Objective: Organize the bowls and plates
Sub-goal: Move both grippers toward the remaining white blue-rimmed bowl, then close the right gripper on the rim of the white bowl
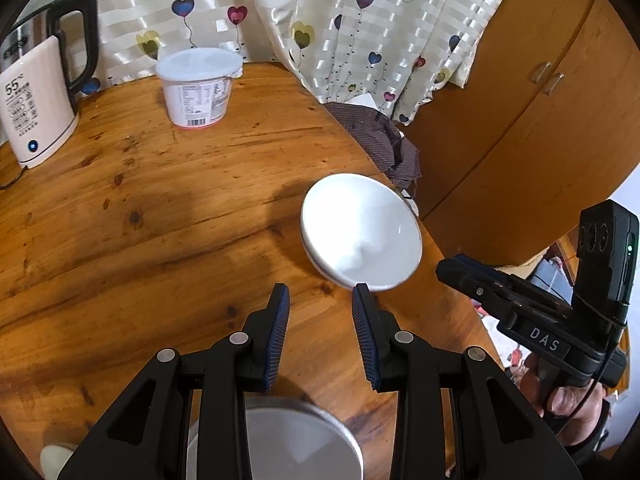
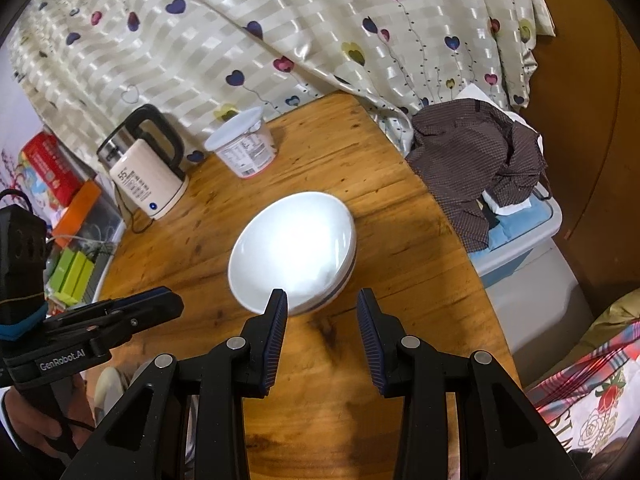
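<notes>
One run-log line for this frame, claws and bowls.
left claw: open, empty | right claw: open, empty | white bowls: stacked on table, untouched

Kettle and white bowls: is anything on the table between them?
No. Between the kettle and the bowls only bare table shows in the right wrist view.

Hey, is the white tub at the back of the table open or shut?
Shut: a white lid covers the top of the tub.

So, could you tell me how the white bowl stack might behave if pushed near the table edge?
The white bowl stack looks glazed, so probably slippery and breakable. Nested bowls may shift apart. It sits near the table edge, risking a fall.
</notes>
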A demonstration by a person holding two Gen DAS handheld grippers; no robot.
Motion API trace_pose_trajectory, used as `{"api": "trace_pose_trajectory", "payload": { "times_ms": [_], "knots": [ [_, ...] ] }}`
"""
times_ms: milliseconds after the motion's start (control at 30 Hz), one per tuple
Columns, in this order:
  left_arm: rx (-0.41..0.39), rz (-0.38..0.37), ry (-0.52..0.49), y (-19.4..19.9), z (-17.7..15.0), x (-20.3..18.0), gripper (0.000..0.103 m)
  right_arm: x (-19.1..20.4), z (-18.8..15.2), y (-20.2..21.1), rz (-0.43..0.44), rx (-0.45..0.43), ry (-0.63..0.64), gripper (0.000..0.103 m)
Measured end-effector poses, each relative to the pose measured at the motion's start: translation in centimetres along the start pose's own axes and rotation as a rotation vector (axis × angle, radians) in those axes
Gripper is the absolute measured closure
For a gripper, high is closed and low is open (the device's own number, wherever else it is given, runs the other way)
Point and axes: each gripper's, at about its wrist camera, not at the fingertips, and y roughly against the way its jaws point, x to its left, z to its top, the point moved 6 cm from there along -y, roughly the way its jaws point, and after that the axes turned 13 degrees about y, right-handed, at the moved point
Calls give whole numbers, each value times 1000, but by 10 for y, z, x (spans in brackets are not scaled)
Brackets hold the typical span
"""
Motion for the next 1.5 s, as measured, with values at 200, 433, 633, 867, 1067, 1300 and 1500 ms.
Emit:
{"api": "trace_pose_trajectory", "payload": {
  "times_ms": [200,433,633,867,1067,1300,1500],
  "knots": [
    [24,-12,11,-14,8,-4,69,-7,5,-10,-4,8,-13,67],
    [46,-10,20,-33,18,-6,69,-16,9,-21,-3,16,-38,67],
    [49,-1,32,-45,24,-6,69,-23,12,-30,-9,23,-47,68],
    [72,5,40,-58,26,-5,69,-27,13,-42,-4,40,-49,73],
    [77,6,22,-65,25,-9,70,-24,14,-49,10,49,-45,79],
    [75,10,25,-68,26,-6,73,-19,15,-52,12,48,-33,84],
    [61,11,21,-65,27,-6,73,-16,14,-49,6,47,-22,84]
  ]
}}
